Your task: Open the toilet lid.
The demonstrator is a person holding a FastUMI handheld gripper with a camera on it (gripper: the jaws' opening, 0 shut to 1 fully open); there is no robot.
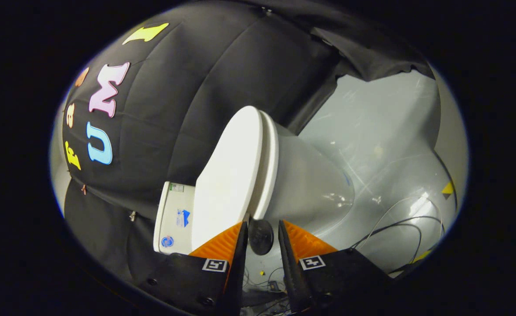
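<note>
The view is rolled sideways, so the white toilet lies across it. Its lid [227, 175] rests down flat against the seat [270, 166], above the pale bowl [315, 188]. The tank [174, 217] sits behind the lid, against the black cloth wall. My gripper [263, 224] is open with a narrow gap, its fingertips right at the side edge of the lid and seat. One finger [225, 245] lies over the lid's face, the other [302, 243] on the bowl side. Neither finger visibly presses on the rim. A dark round disc [260, 237] shows in the gap between them.
A glossy grey floor [385, 131] stretches beyond the bowl. Loose dark and white cables [398, 228] trail over it near the bowl, and a small yellow marker [447, 188] lies farther off. The black cloth wall [174, 109] hangs close behind the tank.
</note>
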